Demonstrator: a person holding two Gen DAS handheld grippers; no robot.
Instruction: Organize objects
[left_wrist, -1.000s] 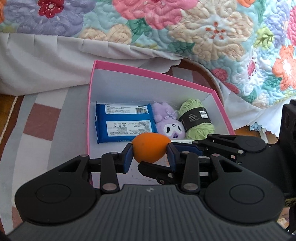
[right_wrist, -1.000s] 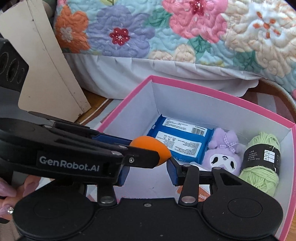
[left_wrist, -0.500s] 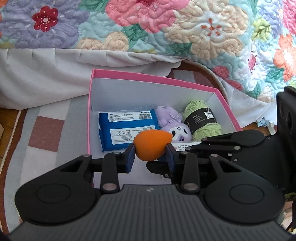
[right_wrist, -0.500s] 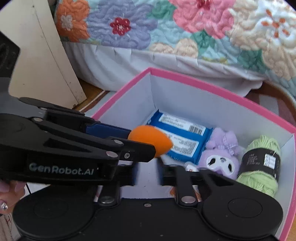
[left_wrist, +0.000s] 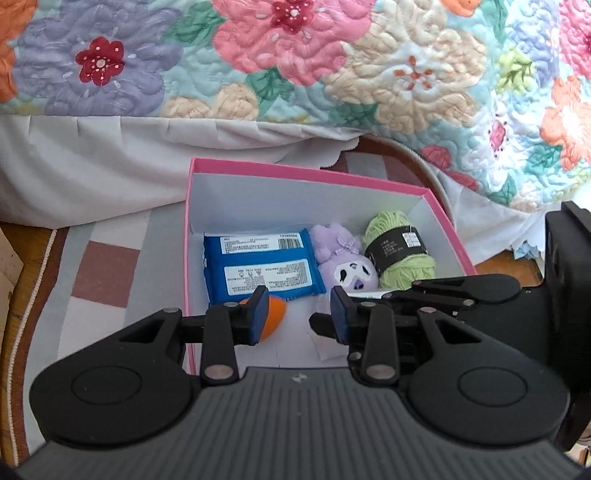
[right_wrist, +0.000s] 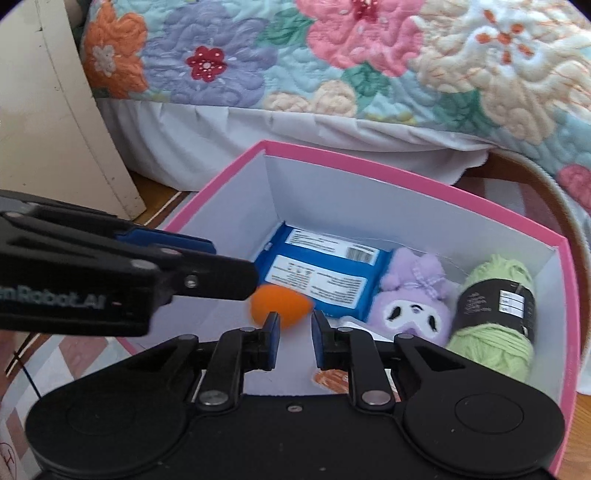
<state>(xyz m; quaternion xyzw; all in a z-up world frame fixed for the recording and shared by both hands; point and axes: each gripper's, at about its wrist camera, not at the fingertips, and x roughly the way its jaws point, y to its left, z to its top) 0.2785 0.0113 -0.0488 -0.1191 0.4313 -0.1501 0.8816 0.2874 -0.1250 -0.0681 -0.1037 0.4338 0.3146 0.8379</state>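
Note:
A pink box (left_wrist: 258, 173) with white inside stands on the rug by the bed. It holds a blue wipes pack (left_wrist: 258, 264), a purple plush toy (left_wrist: 343, 262) and a green yarn ball (left_wrist: 400, 253). An orange egg-shaped sponge (left_wrist: 275, 319) lies loose in the box's front left part, half hidden by my left finger. My left gripper (left_wrist: 299, 314) is open above the box, holding nothing. In the right wrist view the sponge (right_wrist: 280, 304) is blurred, just beyond my right gripper (right_wrist: 294, 341), which is narrowly open and empty. The box (right_wrist: 406, 177) fills that view.
A flowered quilt (left_wrist: 295, 55) and white bed skirt (left_wrist: 92, 166) hang just behind the box. A checked rug (left_wrist: 103, 273) lies left of it. A cream furniture panel (right_wrist: 48, 110) stands at the left. A card (right_wrist: 332, 380) lies on the box floor.
My left gripper has opened and let go of the orange sponge, which has dropped into the box. My right gripper's jaws have narrowed. Both have pulled back a little.

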